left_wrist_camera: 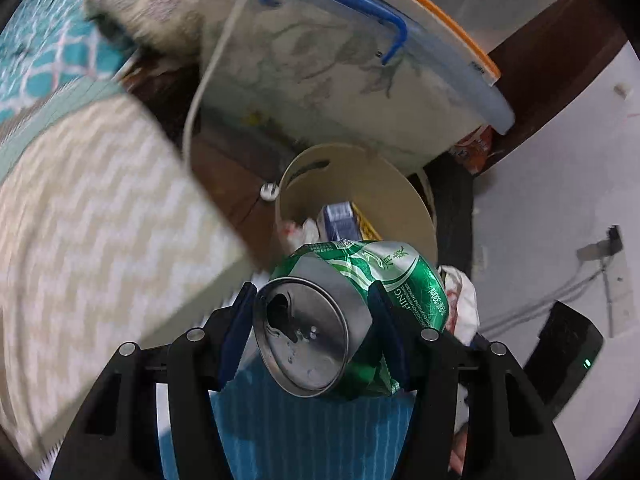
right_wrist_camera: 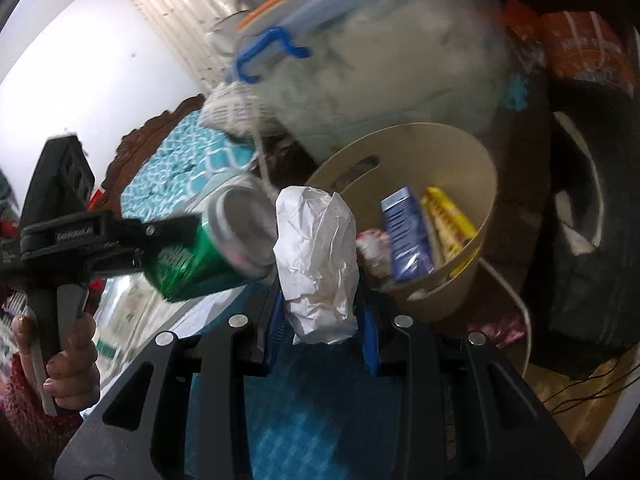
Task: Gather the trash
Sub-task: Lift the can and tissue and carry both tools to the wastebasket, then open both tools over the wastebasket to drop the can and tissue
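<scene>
Trash in hand: my left gripper [left_wrist_camera: 312,320] clamps the dented can [left_wrist_camera: 352,304], my right gripper [right_wrist_camera: 320,320] the crumpled paper [right_wrist_camera: 318,260]; bin [right_wrist_camera: 460,284] just ahead, release over it next.

Left tool [left_wrist_camera: 314,320] clamped, tilted down, right tool [right_wrist_camera: 322,320] clamped, person's hand [right_wrist_camera: 72,360] on trigger

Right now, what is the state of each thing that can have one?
Left gripper: shut on the green can.
Green can: crushed, opened, held in the air.
Right gripper: shut on the white paper.
White paper: crumpled, held upright.
Beige bin: open, partly filled with wrappers.
Clear storage box: lid on, blue clasp closed.
</scene>
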{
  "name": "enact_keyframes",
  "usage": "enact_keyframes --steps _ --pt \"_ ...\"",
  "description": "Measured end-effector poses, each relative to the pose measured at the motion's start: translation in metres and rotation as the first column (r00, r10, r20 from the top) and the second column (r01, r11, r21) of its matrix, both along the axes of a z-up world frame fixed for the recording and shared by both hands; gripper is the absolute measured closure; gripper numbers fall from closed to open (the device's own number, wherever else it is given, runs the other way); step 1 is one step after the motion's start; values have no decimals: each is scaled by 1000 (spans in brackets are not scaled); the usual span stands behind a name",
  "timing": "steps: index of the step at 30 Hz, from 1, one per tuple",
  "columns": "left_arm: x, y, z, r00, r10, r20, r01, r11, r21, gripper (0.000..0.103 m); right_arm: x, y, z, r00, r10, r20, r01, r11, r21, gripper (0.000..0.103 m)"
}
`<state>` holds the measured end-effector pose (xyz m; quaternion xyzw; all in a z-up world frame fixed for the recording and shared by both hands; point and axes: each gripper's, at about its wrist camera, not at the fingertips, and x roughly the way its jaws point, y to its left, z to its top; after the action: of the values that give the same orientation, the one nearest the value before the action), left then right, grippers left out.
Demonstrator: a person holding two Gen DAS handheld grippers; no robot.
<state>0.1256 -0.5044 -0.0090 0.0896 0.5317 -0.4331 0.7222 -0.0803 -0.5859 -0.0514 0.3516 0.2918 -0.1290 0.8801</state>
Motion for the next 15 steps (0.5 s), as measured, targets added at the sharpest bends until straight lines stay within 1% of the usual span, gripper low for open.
enact_keyframes --steps 2,4,5,6,7,9,11,13,15 --pt "3 -21 -5 1000 0 17 0 1000 20 48 9 -12 -4 1000 -4 -13 4 1000 0 67" --pt "9 -42 -11 999 17 36 -19 999 36 47 15 -21 -8 999 -17 -29 16 1000 -16 64" --pt "13 -48 -13 999 22 33 -24 999 35 36 20 -27 -10 999 -34 -41 32 999 -35 46" --pt "16 -56 -18 1000 21 21 -22 999 36 21 22 -30 -11 998 -41 -49 39 998 -40 34" --pt "19 -60 -22 999 35 28 -36 998 49 23 23 -33 -13 997 -48 -53 47 998 -33 26" --pt "20 -59 -26 998 51 29 -52 997 52 24 17 -35 -12 997 -71 -19 71 997 -29 26" --pt "18 -50 -28 999 41 11 -42 998 44 24 8 -33 -9 996 -87 9 88 995 -37 26" --pt "11 -30 -26 999 28 17 -28 999 20 24 -5 -26 -6 993 -111 49 113 993 -30 26" --pt "1 -4 -21 999 17 50 -17 1000 -2 24 -12 -16 -6 992 -106 69 108 994 -13 26"
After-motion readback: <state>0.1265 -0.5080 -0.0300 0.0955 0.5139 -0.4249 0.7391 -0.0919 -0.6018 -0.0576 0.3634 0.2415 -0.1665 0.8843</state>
